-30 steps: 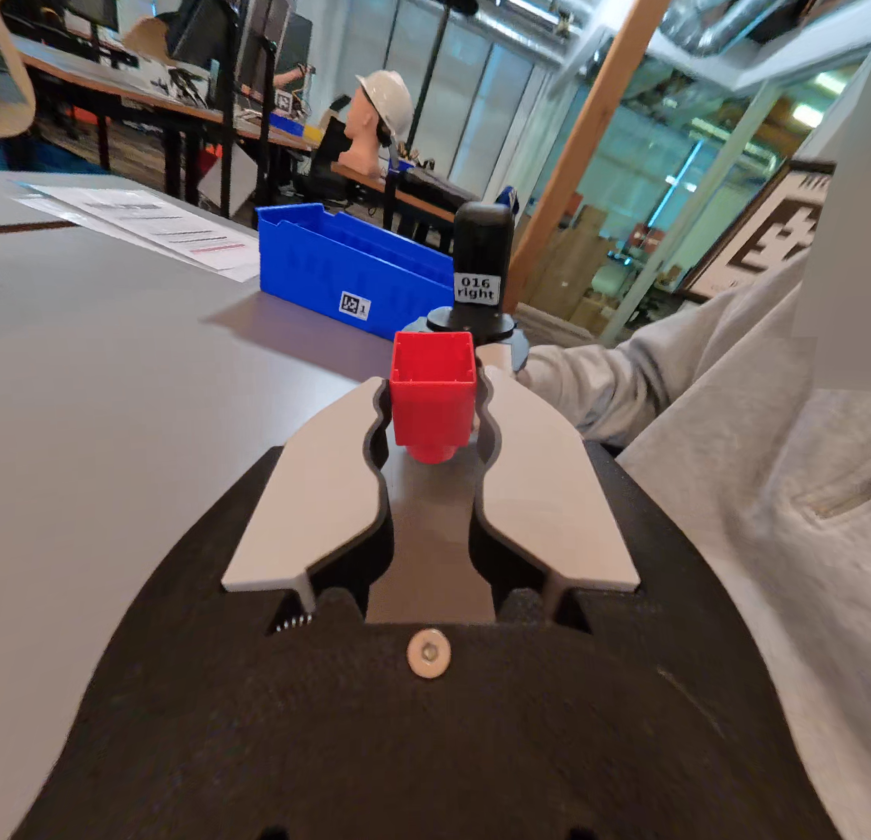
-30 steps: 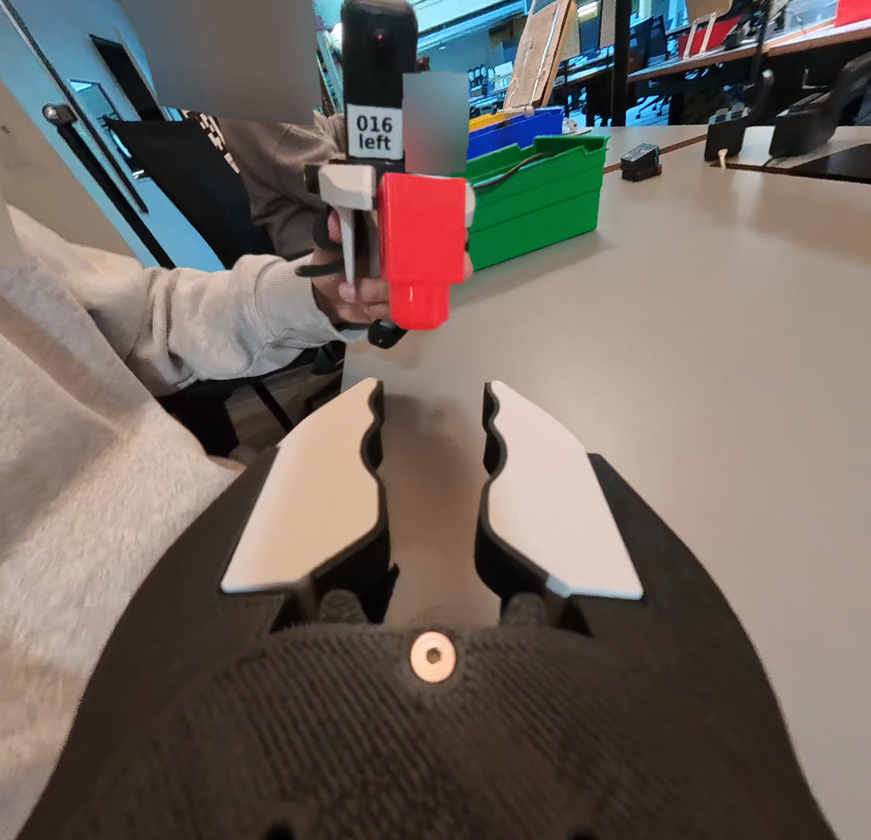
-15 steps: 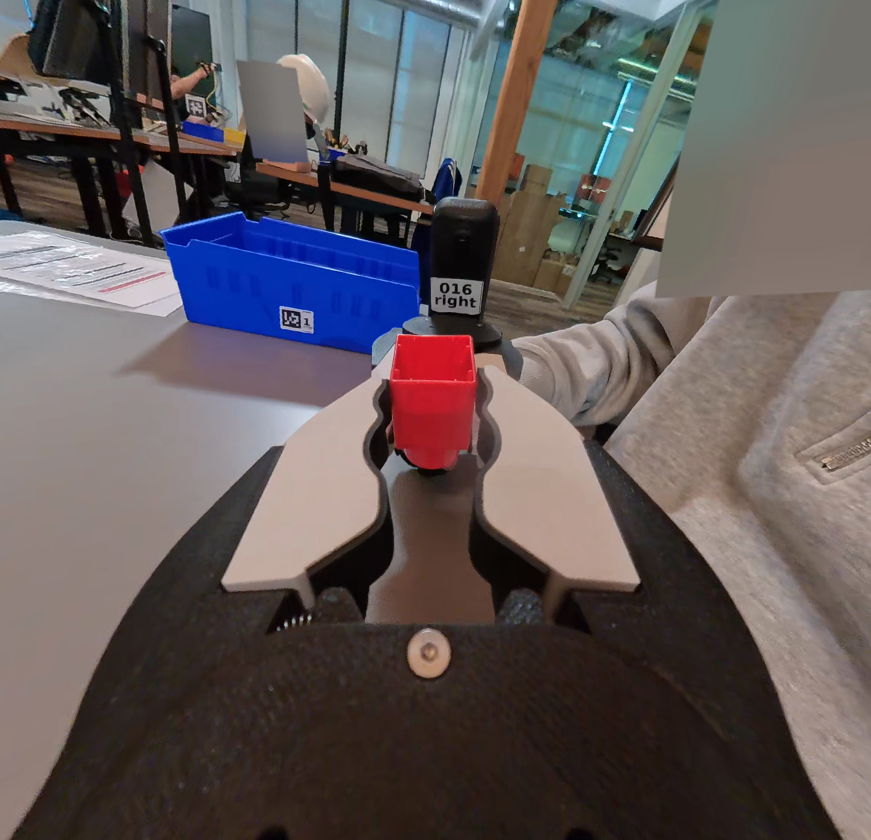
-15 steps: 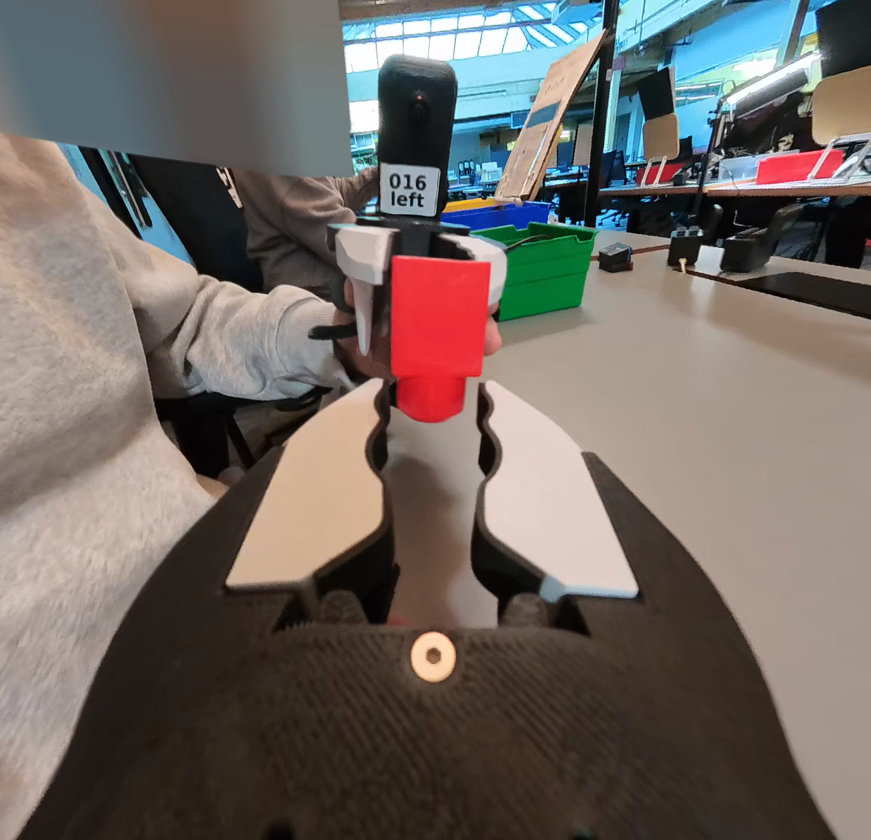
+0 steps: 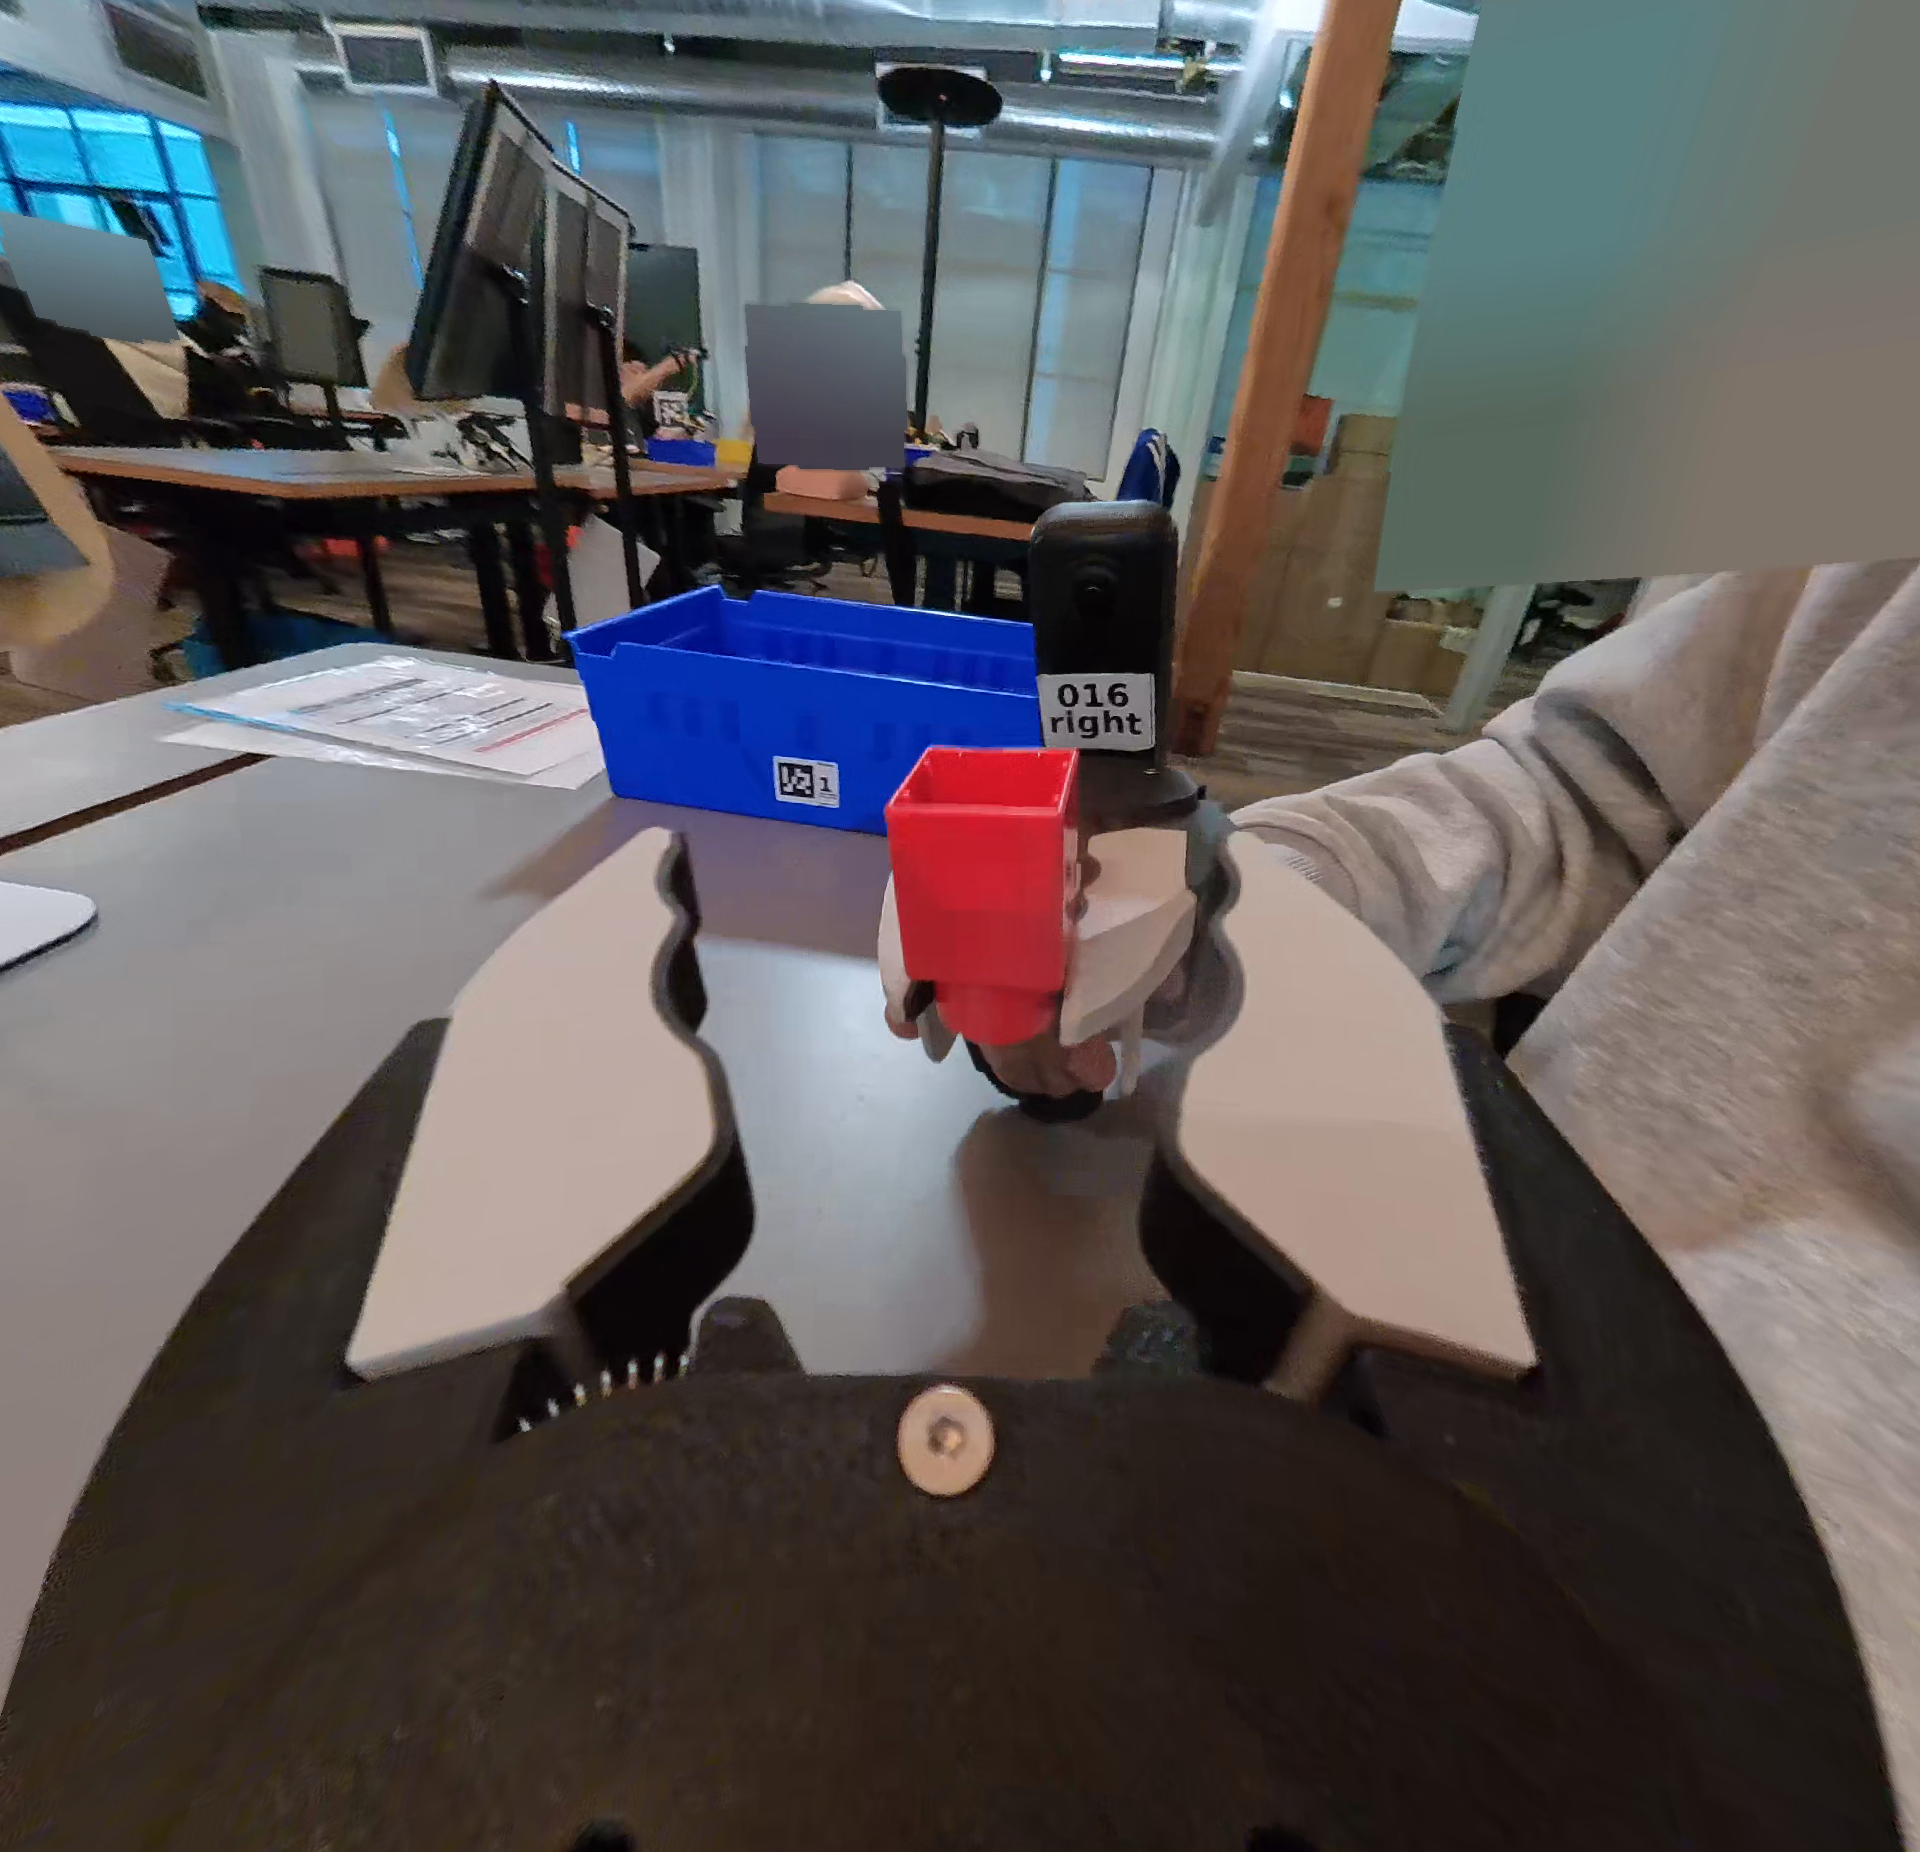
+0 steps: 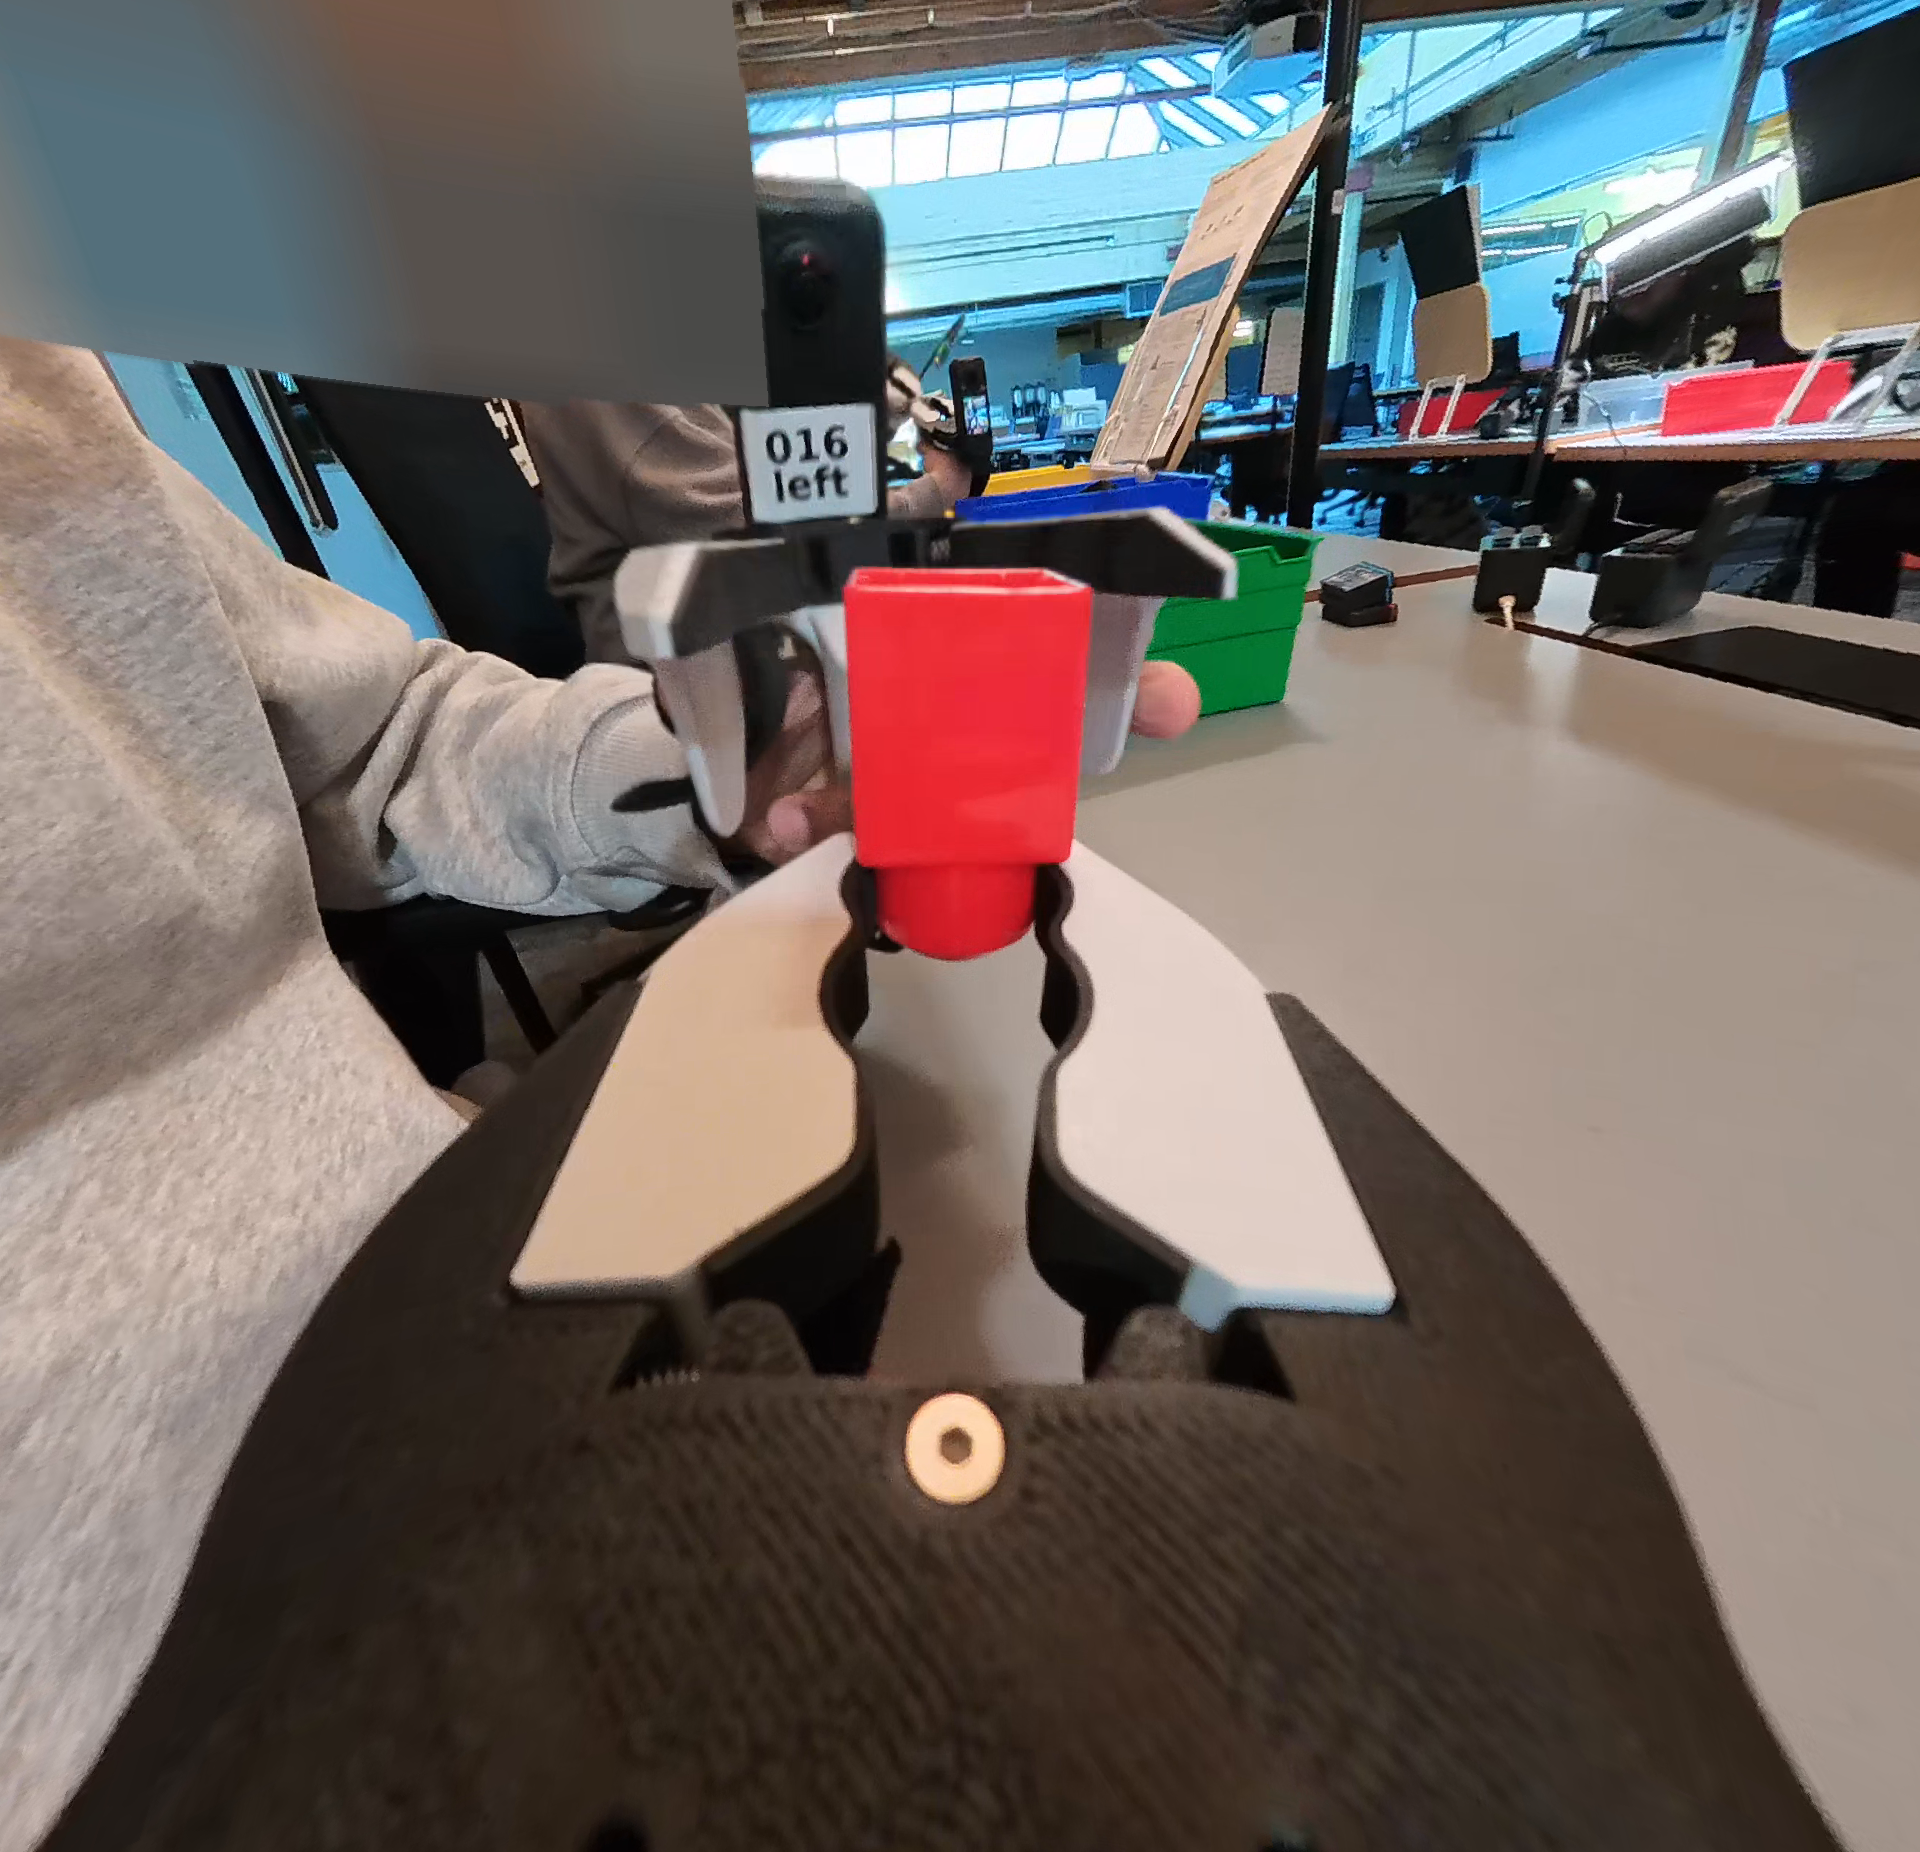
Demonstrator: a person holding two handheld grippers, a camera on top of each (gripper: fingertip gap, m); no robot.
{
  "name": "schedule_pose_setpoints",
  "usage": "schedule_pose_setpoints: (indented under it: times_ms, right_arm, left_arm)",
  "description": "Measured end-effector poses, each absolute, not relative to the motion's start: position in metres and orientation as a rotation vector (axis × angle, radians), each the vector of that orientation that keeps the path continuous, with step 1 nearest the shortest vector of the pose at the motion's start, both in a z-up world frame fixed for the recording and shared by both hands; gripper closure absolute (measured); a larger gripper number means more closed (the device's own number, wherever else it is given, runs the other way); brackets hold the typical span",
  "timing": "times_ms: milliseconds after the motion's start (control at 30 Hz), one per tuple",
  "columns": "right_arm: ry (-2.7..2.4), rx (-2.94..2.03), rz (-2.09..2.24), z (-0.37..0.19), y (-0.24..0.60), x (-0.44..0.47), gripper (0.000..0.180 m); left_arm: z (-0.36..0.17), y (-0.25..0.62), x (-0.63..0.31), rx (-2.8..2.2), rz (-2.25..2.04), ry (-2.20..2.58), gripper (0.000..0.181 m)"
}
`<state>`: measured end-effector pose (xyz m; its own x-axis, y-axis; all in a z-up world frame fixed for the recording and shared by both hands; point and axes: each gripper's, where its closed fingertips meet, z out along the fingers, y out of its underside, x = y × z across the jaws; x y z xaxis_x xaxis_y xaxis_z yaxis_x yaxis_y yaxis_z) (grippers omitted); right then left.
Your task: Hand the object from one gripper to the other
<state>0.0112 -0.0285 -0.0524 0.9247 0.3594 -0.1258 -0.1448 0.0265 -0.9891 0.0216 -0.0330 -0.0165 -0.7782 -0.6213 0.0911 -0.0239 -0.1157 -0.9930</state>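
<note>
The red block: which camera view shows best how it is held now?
The right wrist view. There the right gripper is shut on the round lower stub of the red block. In the left wrist view, the block shows farther off, and the left gripper stands open.

left wrist view: sits on the left gripper (image 5: 951,929), looks forward along its fingers, low over the grey table (image 5: 260,971), facing the blue bin (image 5: 790,706).
right wrist view: sits on the right gripper (image 6: 951,893), faces the opposite way, toward the green bin (image 6: 1236,623).
range: both close.
shared: red object (image 5: 982,877) (image 6: 961,722), each other's gripper, table.
</note>
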Motion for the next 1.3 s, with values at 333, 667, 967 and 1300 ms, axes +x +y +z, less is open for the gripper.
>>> schedule_pose_setpoints:
  times_ms: [333,667,967,1300]
  right_arm:
    - [-0.079,-1.382,0.394,-0.033,-0.050,0.045,0.149]
    - [-0.173,-1.422,0.383,-0.039,-0.045,0.024,0.149]
    - [-0.191,-1.478,0.383,-0.049,-0.038,0.014,0.149]
    - [-0.243,-1.515,0.405,-0.056,-0.032,-0.005,0.149]
  left_arm:
    - [-0.065,-0.033,0.029,-0.801,-1.905,1.914,0.098]
    - [-0.064,-0.038,0.028,-0.778,-1.828,1.904,0.129]
    - [-0.035,-0.053,0.013,-0.673,-1.909,1.820,0.116]
    - [-0.035,-0.058,0.009,-0.669,-1.906,1.846,0.142]
